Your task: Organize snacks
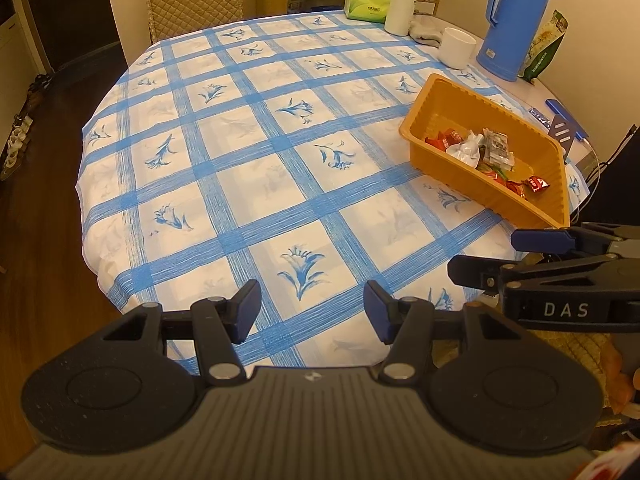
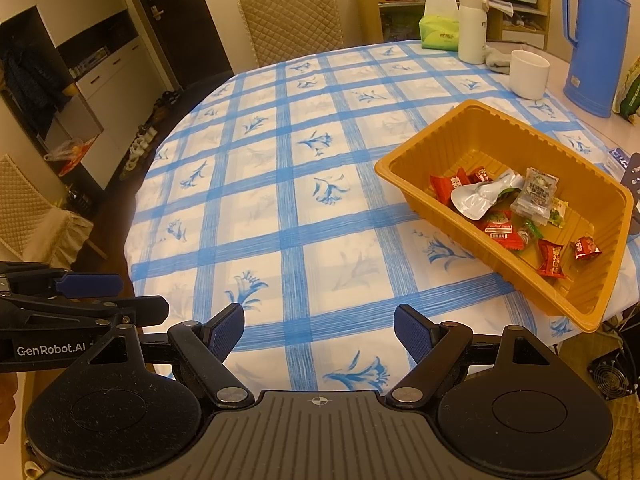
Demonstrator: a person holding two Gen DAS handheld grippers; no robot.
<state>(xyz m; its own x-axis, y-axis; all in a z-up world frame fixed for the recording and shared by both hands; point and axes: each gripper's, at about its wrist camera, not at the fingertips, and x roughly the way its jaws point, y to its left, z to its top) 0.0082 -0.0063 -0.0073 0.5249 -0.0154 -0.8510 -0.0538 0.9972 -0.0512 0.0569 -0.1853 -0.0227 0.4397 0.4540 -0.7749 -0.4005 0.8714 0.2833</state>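
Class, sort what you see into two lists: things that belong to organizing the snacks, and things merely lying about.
Belongs to the job: orange tray; wrapped snacks inside it.

Lying about: blue thermos; white cup; white bottle; tissue pack.

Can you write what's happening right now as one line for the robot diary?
stage: snacks all in orange tray | left gripper: open, empty | right gripper: open, empty | tablecloth: no loose snacks seen

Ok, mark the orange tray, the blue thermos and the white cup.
orange tray [image 2: 404, 178]: right wrist view, on its near left rim.
blue thermos [image 2: 596, 60]: right wrist view, mid-body.
white cup [image 2: 528, 74]: right wrist view, on its side wall.
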